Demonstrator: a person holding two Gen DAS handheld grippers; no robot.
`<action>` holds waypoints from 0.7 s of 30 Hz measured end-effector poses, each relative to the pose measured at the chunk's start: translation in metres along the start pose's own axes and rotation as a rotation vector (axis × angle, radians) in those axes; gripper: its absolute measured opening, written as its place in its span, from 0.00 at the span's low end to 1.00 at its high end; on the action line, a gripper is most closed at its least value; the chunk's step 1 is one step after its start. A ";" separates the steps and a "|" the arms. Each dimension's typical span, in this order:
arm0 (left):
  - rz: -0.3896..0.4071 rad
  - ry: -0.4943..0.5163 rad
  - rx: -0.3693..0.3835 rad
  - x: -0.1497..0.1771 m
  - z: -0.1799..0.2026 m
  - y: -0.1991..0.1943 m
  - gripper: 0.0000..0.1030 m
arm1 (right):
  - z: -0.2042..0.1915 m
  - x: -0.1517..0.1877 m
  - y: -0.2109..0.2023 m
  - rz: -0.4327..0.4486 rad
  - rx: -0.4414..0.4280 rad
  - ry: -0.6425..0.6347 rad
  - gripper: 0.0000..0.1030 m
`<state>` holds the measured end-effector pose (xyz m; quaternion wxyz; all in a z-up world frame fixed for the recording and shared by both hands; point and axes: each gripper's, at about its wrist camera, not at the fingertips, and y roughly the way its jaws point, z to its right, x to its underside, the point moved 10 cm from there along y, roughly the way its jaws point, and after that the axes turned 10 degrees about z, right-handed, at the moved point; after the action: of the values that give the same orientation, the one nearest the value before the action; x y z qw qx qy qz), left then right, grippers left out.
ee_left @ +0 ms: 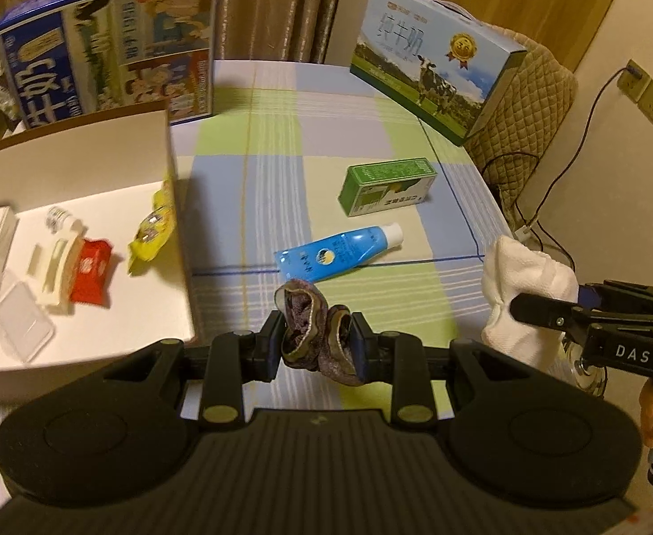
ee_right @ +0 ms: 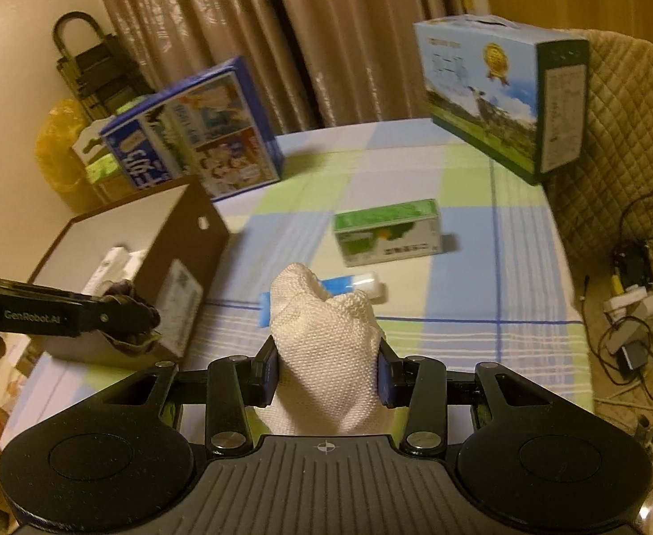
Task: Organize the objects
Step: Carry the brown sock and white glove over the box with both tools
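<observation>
Left gripper (ee_left: 317, 341) clamps a dark sock (ee_left: 313, 334); right gripper (ee_right: 326, 370) clamps a white sock (ee_right: 326, 347). Beyond the white sock lie a blue tube (ee_left: 340, 252) and a green box (ee_left: 386, 185).

A tabletop (ee_left: 282, 169) under a checked blue, green and white cloth carries an open white box (ee_left: 166, 169) at its left edge, two milk cartons (ee_left: 108, 49) (ee_left: 433, 62) along the far edge, and a green box (ee_left: 386, 186) beside a blue tube (ee_left: 340, 252) near the middle.

Two large milk cartons stood on the surface, one blue (ee_left: 112, 44) and one pale with a cow (ee_left: 438, 62). There was one green box (ee_left: 386, 186), one blue tube (ee_left: 340, 252) and one open tray (ee_left: 103, 142). Two cloths were there, one dark (ee_left: 313, 334), one white (ee_right: 326, 356).
</observation>
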<state>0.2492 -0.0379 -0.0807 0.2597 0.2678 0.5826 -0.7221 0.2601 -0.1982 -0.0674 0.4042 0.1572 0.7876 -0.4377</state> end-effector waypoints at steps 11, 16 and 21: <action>0.035 -0.076 -0.066 0.017 -0.055 -0.048 0.25 | -0.079 0.008 0.002 -0.020 -0.127 -0.046 0.38; 0.054 -0.118 -0.113 0.024 -0.092 -0.070 0.25 | -0.119 0.011 0.011 -0.028 -0.185 -0.075 0.38; 0.073 -0.158 -0.160 0.031 -0.131 -0.091 0.25 | -0.160 0.014 0.025 -0.036 -0.237 -0.102 0.38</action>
<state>0.1757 0.1054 -0.0612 0.3515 0.2095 0.6060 -0.6821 0.1868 -0.0554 -0.0455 0.4515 0.0716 0.8149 -0.3563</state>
